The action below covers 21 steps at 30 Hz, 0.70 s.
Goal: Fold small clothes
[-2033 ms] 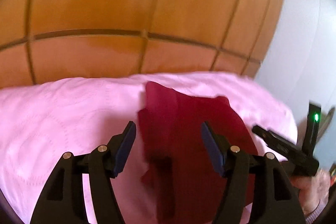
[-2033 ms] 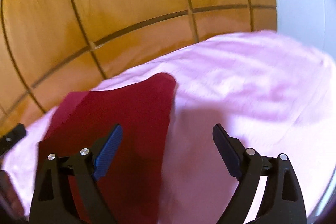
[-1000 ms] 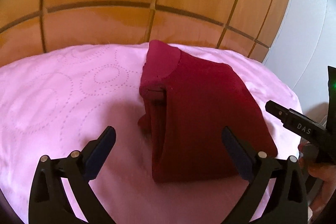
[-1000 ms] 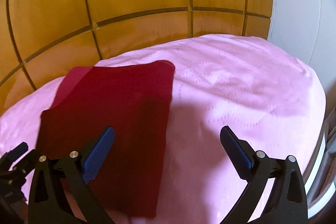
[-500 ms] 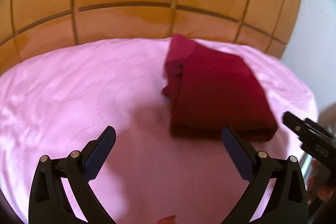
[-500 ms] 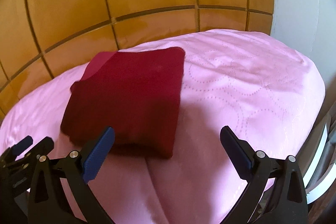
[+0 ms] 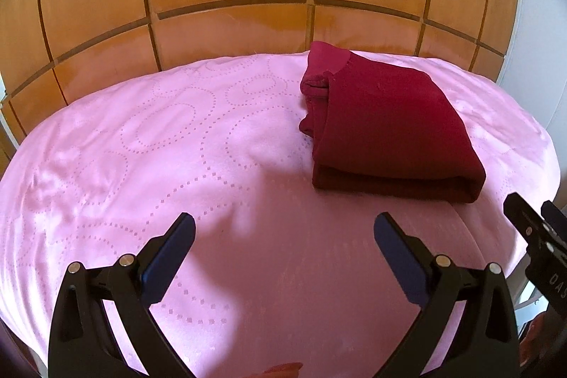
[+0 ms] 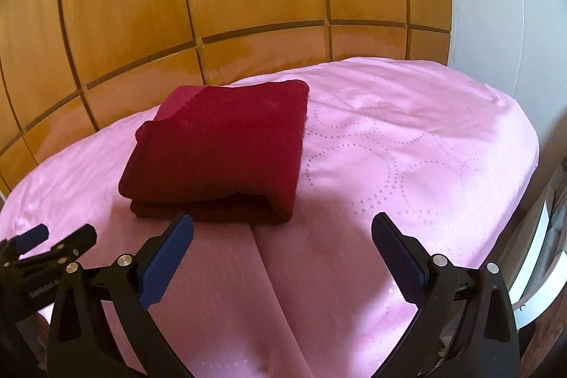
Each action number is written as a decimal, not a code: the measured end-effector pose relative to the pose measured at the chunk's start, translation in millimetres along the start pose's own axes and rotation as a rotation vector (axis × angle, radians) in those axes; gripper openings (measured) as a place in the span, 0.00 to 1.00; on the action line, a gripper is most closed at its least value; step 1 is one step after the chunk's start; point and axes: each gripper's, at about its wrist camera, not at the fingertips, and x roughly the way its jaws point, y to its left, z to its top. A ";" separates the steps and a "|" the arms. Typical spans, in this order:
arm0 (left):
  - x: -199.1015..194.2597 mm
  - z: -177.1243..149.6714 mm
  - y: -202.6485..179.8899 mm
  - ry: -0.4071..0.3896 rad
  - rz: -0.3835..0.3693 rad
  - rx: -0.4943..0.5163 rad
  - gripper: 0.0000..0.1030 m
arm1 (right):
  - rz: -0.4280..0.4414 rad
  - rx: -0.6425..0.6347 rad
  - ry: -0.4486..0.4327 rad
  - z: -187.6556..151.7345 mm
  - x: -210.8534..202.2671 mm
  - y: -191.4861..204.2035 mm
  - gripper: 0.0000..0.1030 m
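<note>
Lying folded on pink bedspread [image 7: 177, 165], dark red garment [image 7: 386, 126], left tongs [image 7: 283, 236] and right tongs [image 8: 281, 232] spread, empty

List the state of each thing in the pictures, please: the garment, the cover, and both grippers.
Dark red garment: folded into a compact stack, lying free.
Pink cover: spread out, lightly creased.
Left gripper: open, holding nothing.
Right gripper: open, holding nothing.

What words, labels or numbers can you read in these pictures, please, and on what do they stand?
"DAS": white letters on the right gripper, cut off at the picture's edge.
"GetRobot.AI": small white print on the left gripper, partly blurred, so uncertain.
The folded red garment shows no label.
</note>
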 end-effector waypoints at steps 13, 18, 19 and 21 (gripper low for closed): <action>-8.2 -1.9 0.0 -0.023 0.005 -0.010 0.98 | 0.017 0.011 0.034 -3.3 4.6 -1.2 0.96; -8.8 -2.4 -0.3 -0.020 -0.005 -0.004 0.98 | 0.014 0.024 0.042 -3.1 6.6 -6.0 0.96; -8.8 -2.6 -0.5 -0.020 -0.005 -0.003 0.98 | 0.014 0.025 0.042 -3.1 6.3 -6.0 0.96; -9.0 -2.7 -0.4 -0.021 -0.009 -0.003 0.98 | 0.016 0.020 0.039 -2.7 6.1 -5.4 0.96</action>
